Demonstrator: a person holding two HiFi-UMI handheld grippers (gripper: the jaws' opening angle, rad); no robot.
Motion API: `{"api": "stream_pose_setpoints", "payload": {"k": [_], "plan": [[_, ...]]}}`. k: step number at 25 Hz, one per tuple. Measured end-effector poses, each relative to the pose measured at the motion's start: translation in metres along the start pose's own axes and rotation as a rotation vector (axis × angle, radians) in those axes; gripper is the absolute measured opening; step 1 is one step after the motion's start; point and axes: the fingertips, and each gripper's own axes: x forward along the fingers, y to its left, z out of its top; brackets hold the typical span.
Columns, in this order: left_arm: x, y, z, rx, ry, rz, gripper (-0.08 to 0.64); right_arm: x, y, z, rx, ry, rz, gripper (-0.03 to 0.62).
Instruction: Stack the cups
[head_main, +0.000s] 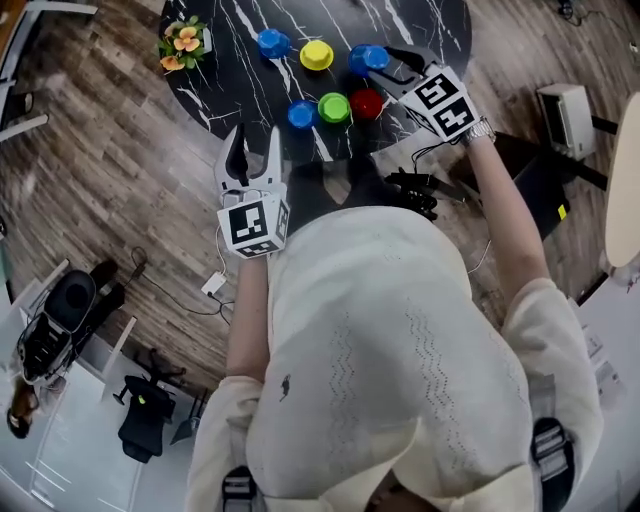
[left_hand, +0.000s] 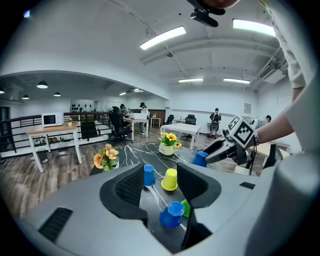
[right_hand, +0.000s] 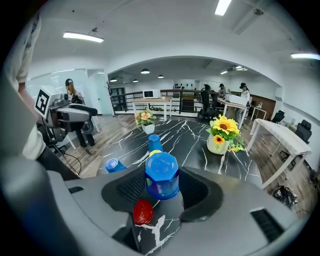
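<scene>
Several upturned cups stand on the black marble table (head_main: 230, 75): a blue cup (head_main: 272, 42), a yellow cup (head_main: 317, 54), another blue cup (head_main: 302, 114), a green cup (head_main: 334, 107) and a red cup (head_main: 366, 103). My right gripper (head_main: 378, 64) is shut on a third blue cup (right_hand: 162, 176), bottom up, lifted off the table above the red cup (right_hand: 142, 211). My left gripper (head_main: 255, 150) hangs open and empty at the table's near edge, with the near blue cup (left_hand: 172, 215) and the yellow cup (left_hand: 170, 180) seen between its jaws.
A small pot of orange flowers (head_main: 182, 42) stands at the table's left edge, and a vase of sunflowers (right_hand: 223, 135) at its other side. Cables and a black bag (head_main: 420, 190) lie on the wooden floor near the table. Desks, chairs and people fill the room behind.
</scene>
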Motion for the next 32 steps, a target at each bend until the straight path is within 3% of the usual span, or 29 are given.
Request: {"api": "stream_pose_setpoints", "payload": {"k": [15, 32], "plan": [[0.003, -0.007, -0.004, 0.046, 0.012, -0.144, 0.229, -0.019, 0.071, -0.014, 0.004, 0.062, 0.051, 0.218], [-0.008, 0.0, -0.022, 0.039, 0.048, -0.134, 0.228, -0.003, 0.098, -0.034, -0.02, 0.116, 0.089, 0.218]]}}
